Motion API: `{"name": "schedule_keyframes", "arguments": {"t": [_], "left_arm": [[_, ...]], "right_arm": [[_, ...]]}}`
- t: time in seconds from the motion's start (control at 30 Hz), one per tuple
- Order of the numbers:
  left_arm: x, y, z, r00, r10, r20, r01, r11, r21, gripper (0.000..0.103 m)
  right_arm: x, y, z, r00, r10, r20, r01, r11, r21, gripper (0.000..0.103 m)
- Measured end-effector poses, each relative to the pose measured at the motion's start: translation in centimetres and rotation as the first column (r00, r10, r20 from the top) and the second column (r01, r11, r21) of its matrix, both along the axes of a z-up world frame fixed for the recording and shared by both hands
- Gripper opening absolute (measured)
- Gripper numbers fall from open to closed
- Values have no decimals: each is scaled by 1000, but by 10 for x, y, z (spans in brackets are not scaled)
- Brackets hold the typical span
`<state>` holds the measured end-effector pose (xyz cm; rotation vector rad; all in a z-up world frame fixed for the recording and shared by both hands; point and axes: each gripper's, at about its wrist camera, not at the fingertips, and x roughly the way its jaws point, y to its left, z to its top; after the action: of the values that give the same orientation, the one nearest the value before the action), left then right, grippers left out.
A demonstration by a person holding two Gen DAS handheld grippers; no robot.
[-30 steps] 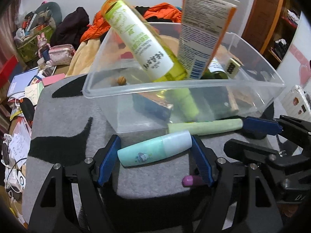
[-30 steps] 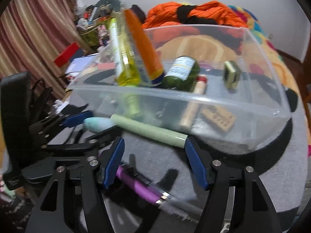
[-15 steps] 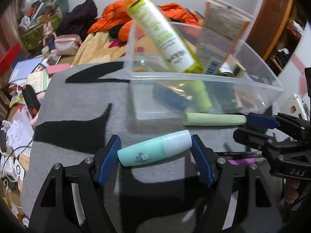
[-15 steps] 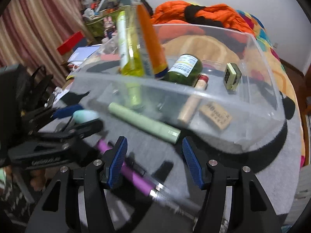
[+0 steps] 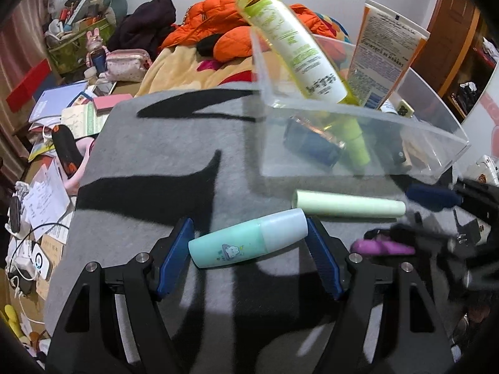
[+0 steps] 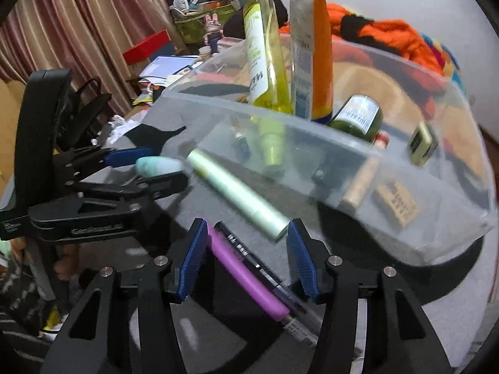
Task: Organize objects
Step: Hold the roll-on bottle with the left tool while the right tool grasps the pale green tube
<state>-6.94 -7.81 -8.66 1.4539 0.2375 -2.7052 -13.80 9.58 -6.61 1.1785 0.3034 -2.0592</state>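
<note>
My left gripper (image 5: 249, 243) is shut on a teal bottle with a pale cap (image 5: 248, 242), held crosswise above the grey table; the bottle also shows in the right wrist view (image 6: 159, 165). My right gripper (image 6: 246, 258) is open, its fingers astride a purple pen (image 6: 246, 275) and a black pen (image 6: 249, 254) lying on the table. A pale green tube (image 6: 237, 194) lies just ahead, beside a clear plastic bin (image 6: 343, 143). The bin holds a yellow-green bottle (image 5: 293, 46), an orange-edged tube (image 5: 383, 53), a dark green jar (image 6: 358, 117) and smaller items.
The grey cloth with black patterns (image 5: 162, 162) covers the table. Papers, books and cables (image 5: 53, 131) crowd the left edge. Orange clothing (image 5: 218, 31) and bedding lie behind the bin. Curtains (image 6: 78, 31) hang on the far left.
My left gripper has drawn back and left from the bin, still holding the teal bottle. My right gripper has moved down over the purple and black pens, which now sit between its fingers.
</note>
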Motion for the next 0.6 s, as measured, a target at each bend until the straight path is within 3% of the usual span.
{"name": "schedule_keyframes", "arguments": {"t": [0.17,0.33,0.5,0.6], "left_arm": [[7,-1,0,999,-37,3,37,999,2,72],[12,1,-1,995,-97,4,96,995,23,72],[16,1,-2,995,-100,15,100,995,-8,73],[17,-1,-2,996,-86,22,86,996,-11,76]], "right_arm": [[-11,-14,-1,1000,1,-17,0,999,39,50],[-8,-38,-9,995,97,-8,-96,992,77,50],[-5,-53,-18,992,126,-28,-121,983,135,44],[-6,-51,-16,992,116,-40,-109,984,144,32]]}}
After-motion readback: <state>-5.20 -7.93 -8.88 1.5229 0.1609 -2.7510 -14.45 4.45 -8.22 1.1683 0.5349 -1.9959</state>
